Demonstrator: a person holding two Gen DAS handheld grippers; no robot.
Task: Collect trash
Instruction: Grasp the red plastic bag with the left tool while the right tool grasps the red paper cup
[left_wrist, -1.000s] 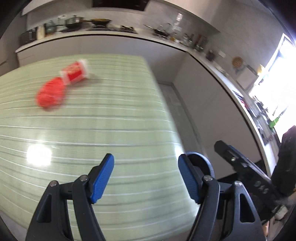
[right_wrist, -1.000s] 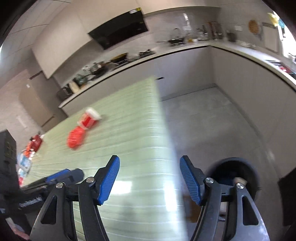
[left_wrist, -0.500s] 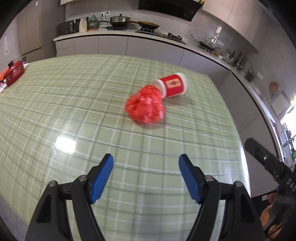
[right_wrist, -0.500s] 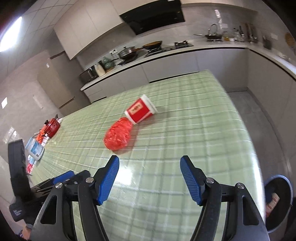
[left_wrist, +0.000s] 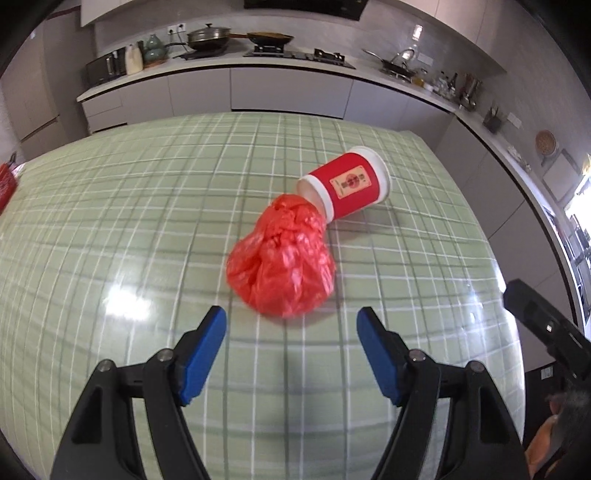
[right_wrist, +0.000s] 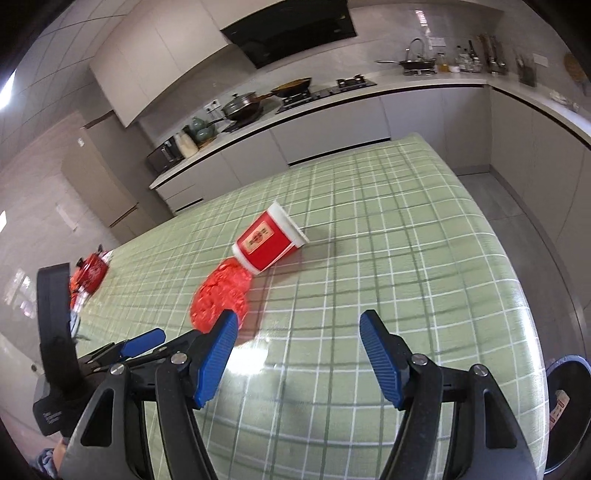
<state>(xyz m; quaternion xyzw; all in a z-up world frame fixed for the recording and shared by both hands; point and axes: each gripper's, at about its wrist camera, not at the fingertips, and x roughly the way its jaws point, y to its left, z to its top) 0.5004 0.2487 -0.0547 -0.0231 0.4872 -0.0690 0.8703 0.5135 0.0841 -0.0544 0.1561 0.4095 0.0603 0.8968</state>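
Note:
A crumpled red plastic bag (left_wrist: 282, 264) (right_wrist: 219, 297) lies on the green checked table (left_wrist: 122, 229) (right_wrist: 406, 236). A red paper cup (left_wrist: 347, 184) (right_wrist: 269, 240) with a white rim lies on its side just behind the bag, touching it. My left gripper (left_wrist: 291, 341) is open, its blue pads a short way in front of the bag, nothing between them. My right gripper (right_wrist: 297, 341) is open too, hanging over the table to the right of the bag and in front of the cup. The left gripper's blue finger (right_wrist: 142, 341) shows at the right wrist view's lower left.
A black bin (right_wrist: 567, 410) with something inside stands on the floor by the table's right edge. A red kettle (right_wrist: 92, 269) sits at the table's far left. Kitchen counters with pots (left_wrist: 207, 37) run behind. The right gripper's black body (left_wrist: 543, 336) shows at the left wrist view's right.
Both views have swung from the table's right end and floor toward the bag and cup, which now sit larger and nearer the centre. Both grippers stayed open.

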